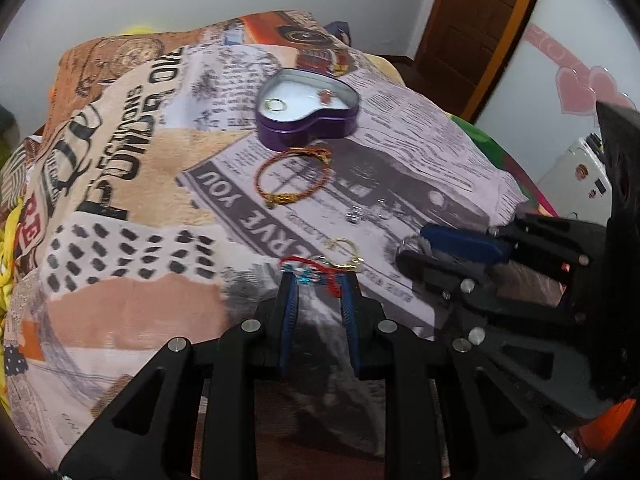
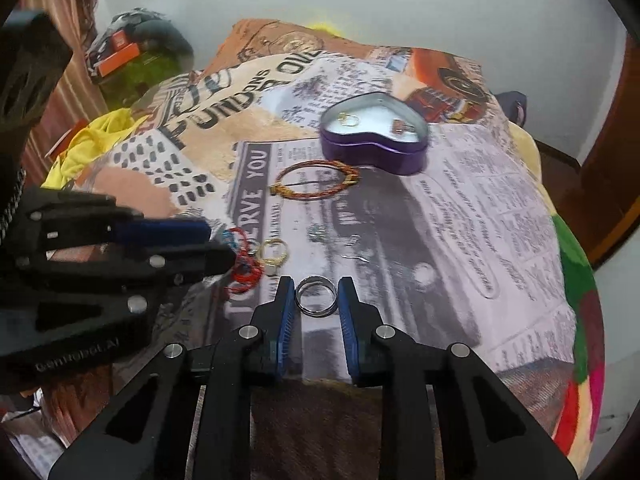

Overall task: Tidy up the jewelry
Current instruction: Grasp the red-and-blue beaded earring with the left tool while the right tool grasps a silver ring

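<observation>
Heart-shaped purple tin: open, on printed blanket, point toward the camera; holds two small pieces.
Orange-gold bangle: flat, just before the tin.
Silver ring: flat on blanket, between right gripper fingers, which stand apart.
Red thread bracelet: at left gripper fingertips; fingers apart.
Gold rings: beside bracelet.

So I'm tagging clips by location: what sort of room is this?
Probably a bedroom: a printed blanket over a soft bed-like surface, a wooden door, and loose clothes piled beside it.
</observation>
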